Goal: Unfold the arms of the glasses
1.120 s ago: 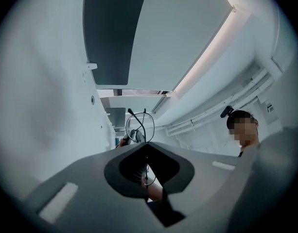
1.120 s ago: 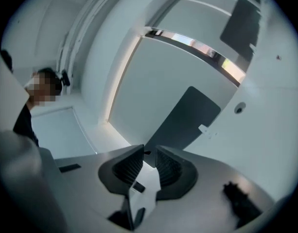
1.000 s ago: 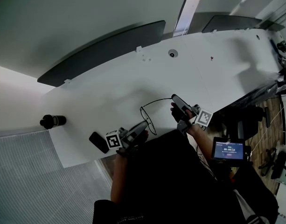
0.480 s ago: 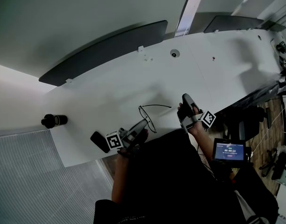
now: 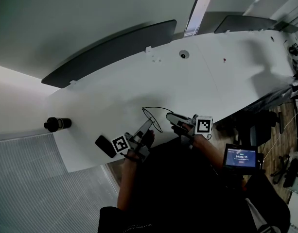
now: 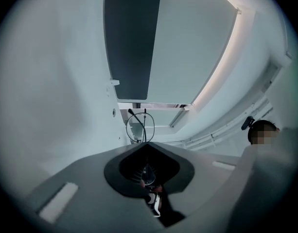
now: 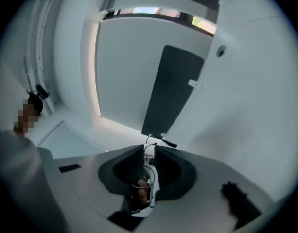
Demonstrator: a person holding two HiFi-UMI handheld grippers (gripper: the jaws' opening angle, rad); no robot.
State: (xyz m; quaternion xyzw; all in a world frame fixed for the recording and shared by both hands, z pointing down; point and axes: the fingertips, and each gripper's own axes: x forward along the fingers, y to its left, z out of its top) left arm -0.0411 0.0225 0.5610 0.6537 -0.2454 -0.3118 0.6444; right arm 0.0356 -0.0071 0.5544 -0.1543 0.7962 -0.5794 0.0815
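We see the left gripper [image 6: 145,145] shut on the glasses [image 6: 140,125] — its jaws meet on the thin frame, and one round lens stands out just past the tips. The right gripper [image 7: 149,153] is a little open, with a narrow gap between its jaws. The wire of one arm [image 7: 168,142] runs through that gap, its dark tip just beyond, and the pads do not press on it. The glasses sit between the two grippers, by the near edge of the white table [image 5: 202,72] — whether they touch it we cannot tell.
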